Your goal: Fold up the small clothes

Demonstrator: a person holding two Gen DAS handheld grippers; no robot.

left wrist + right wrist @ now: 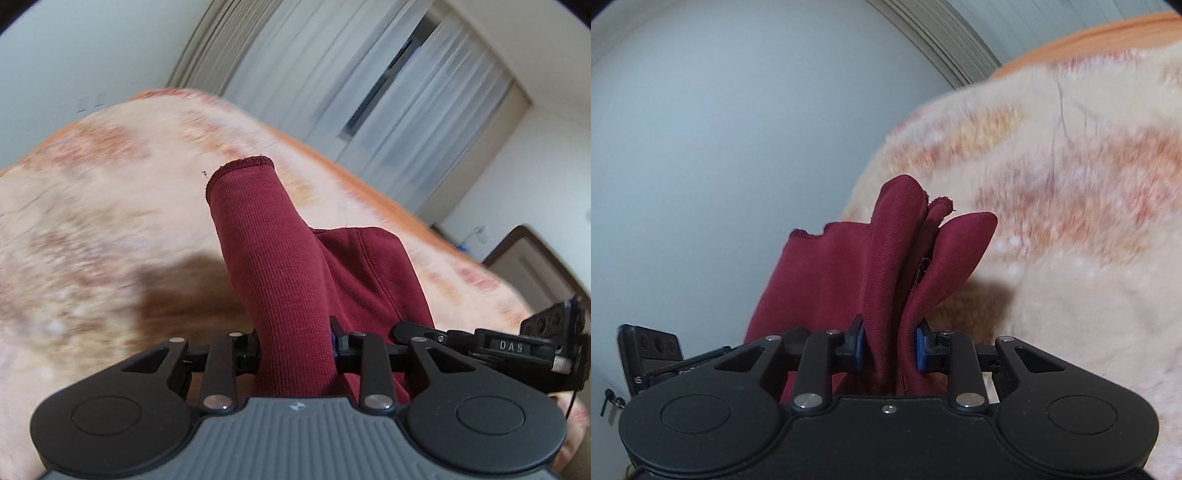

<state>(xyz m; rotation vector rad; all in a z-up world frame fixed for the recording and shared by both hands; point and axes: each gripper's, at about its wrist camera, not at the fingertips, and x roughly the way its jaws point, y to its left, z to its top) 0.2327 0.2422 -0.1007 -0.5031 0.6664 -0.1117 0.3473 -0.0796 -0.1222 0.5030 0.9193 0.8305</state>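
Observation:
A dark red knit garment (280, 266) hangs lifted above the bed between both grippers. My left gripper (295, 347) is shut on a thick fold of it, and a hemmed end sticks up past the jaws. In the right wrist view my right gripper (890, 350) is shut on bunched folds of the same garment (897, 266), its blue pads (921, 350) pressing the cloth from both sides. The other gripper shows at the edge of each view, black, at the right (546, 347) and at the left (650, 354). How the rest of the garment hangs is hidden.
A fluffy cream and orange blanket (92, 221) covers the bed below the grippers. Pale curtains and a window (406, 92) stand behind the bed, with a brown wooden piece (532, 266) at the right. A plain wall (720, 147) fills the left of the right wrist view.

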